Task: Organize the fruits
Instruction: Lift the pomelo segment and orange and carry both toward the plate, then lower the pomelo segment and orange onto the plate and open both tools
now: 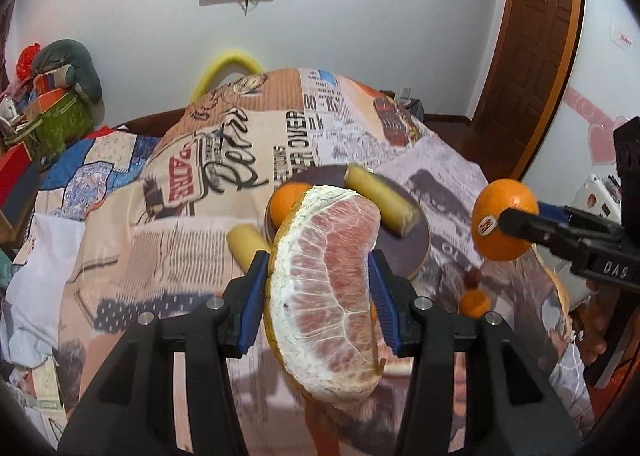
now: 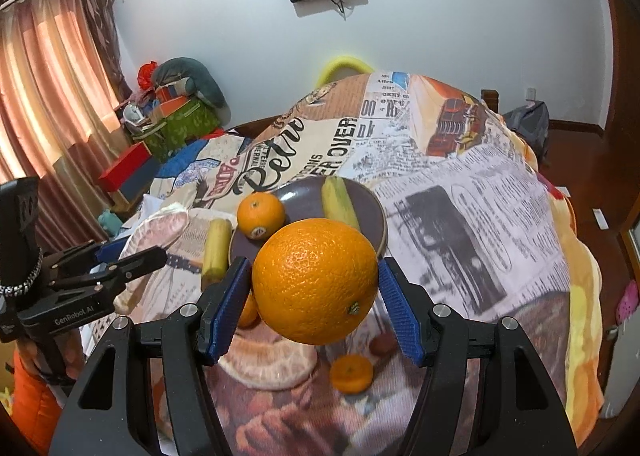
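Now left gripper (image 1: 318, 280) jaws clamp pomelo wedge (image 1: 326, 288), right gripper (image 2: 316, 304) jaws clamp orange (image 2: 316, 280); both above bed, plate (image 2: 372, 212) just beyond, nearer right.

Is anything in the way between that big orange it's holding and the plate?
Nothing visible stands between them. The right gripper holds the orange in the air just short of the plate. The plate already carries a smaller orange and a banana piece, with bare space between them.
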A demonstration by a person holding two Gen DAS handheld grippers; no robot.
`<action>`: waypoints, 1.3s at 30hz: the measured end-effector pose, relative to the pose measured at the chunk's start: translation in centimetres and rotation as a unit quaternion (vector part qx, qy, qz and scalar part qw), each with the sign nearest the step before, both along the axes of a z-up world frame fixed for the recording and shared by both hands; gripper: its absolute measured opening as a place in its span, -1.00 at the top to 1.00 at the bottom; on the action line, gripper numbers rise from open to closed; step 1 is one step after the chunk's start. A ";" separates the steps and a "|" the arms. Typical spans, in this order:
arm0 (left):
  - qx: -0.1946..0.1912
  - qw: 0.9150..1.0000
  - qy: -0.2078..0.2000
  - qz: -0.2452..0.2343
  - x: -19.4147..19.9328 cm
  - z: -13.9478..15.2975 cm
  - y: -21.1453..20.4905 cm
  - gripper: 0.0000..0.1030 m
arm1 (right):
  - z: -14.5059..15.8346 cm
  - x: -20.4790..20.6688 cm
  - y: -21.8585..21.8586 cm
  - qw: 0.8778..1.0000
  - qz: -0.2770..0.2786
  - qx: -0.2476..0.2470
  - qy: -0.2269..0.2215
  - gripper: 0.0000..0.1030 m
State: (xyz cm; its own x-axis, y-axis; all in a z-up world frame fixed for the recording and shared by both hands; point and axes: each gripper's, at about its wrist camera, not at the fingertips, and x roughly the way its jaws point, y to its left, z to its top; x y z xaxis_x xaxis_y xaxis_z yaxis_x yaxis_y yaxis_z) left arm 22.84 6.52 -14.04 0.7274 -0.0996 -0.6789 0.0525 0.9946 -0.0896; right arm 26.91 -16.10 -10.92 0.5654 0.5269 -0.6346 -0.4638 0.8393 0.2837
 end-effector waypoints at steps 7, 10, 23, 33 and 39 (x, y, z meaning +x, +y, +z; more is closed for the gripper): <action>-0.009 1.000 -0.009 -0.001 3.1 0.1 0.2 0.06 | -0.5 2.4 1.4 1.000 0.010 -0.004 -0.001 -0.20; -0.008 1.000 -0.010 -0.001 4.4 -0.2 0.3 0.06 | -0.7 3.4 2.0 1.000 0.016 -0.009 -0.001 -0.20; -0.022 1.000 0.013 -0.004 9.6 -3.0 0.6 0.06 | -2.1 7.3 4.2 0.999 0.047 -0.023 0.005 -0.20; -0.028 0.999 0.034 -0.002 11.7 -4.8 0.9 0.05 | -3.2 9.7 5.7 0.997 0.069 -0.025 0.022 -0.20; -0.026 0.999 0.045 -0.007 12.2 -5.5 0.8 0.05 | -2.9 10.3 6.8 0.996 0.083 -0.037 0.017 -0.20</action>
State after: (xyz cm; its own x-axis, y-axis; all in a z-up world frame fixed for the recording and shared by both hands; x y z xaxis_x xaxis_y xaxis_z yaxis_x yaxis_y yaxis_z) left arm 35.04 7.37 -19.53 0.6616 -0.1469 -0.7353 0.0558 0.9876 -0.1471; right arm 37.22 -9.28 -13.85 0.4525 0.5618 -0.6926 -0.5883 0.7717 0.2416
